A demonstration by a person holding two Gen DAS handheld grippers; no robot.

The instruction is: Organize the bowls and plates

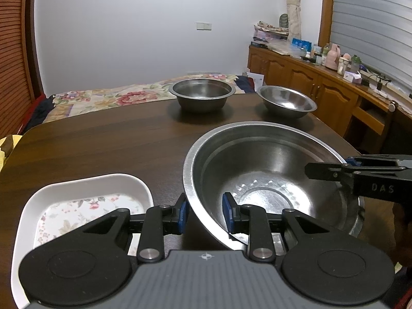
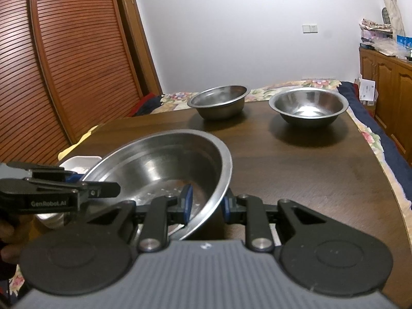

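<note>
Big steel bowl [image 1: 267, 180] lower right of frame, tilted. My left gripper [image 1: 204, 215] straddles near rim, pads not pressing. My right gripper [image 2: 206, 206] pinches opposite rim. Risk: one-sided hold, bowl swings, slips, clatters onto table [image 1: 103, 141] or white dish [image 1: 85, 206].

I get dim, cool indoor light from overhead. Glare streaks the steel bowl [image 1: 260, 177] between my fingers; soft shadows ring the far bowls [image 2: 307, 108] ahead. Fisheye bends the edges, corners go black, and the housing nearest me blurs.
</note>
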